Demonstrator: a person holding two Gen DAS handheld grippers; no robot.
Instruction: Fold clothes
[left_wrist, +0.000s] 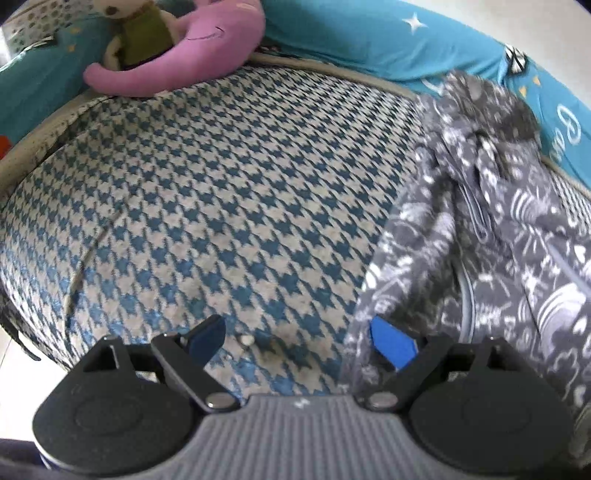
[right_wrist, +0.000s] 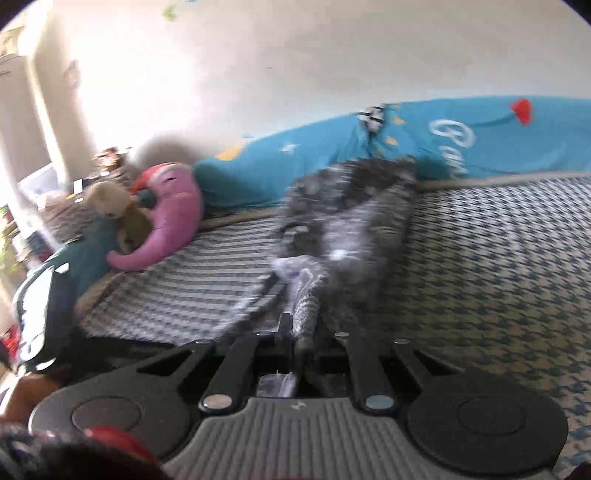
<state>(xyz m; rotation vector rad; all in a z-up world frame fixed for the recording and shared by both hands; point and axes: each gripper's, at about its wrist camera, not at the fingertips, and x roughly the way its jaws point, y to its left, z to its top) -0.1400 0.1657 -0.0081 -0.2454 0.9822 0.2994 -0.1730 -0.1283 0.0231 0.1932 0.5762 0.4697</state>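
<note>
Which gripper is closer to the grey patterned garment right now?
Right. The right gripper is shut on a bunched edge of the grey patterned garment. The left gripper is open over the houndstooth bed cover, with the garment beside one blue finger.

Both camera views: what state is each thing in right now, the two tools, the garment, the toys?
Left tool: open, empty, over the bed.
Right tool: shut on the grey garment.
Grey garment: unfolded, bunched, partly lifted.
Pink plush: lying at the bed's edge.
Blue bolster: lying along the wall.
</note>
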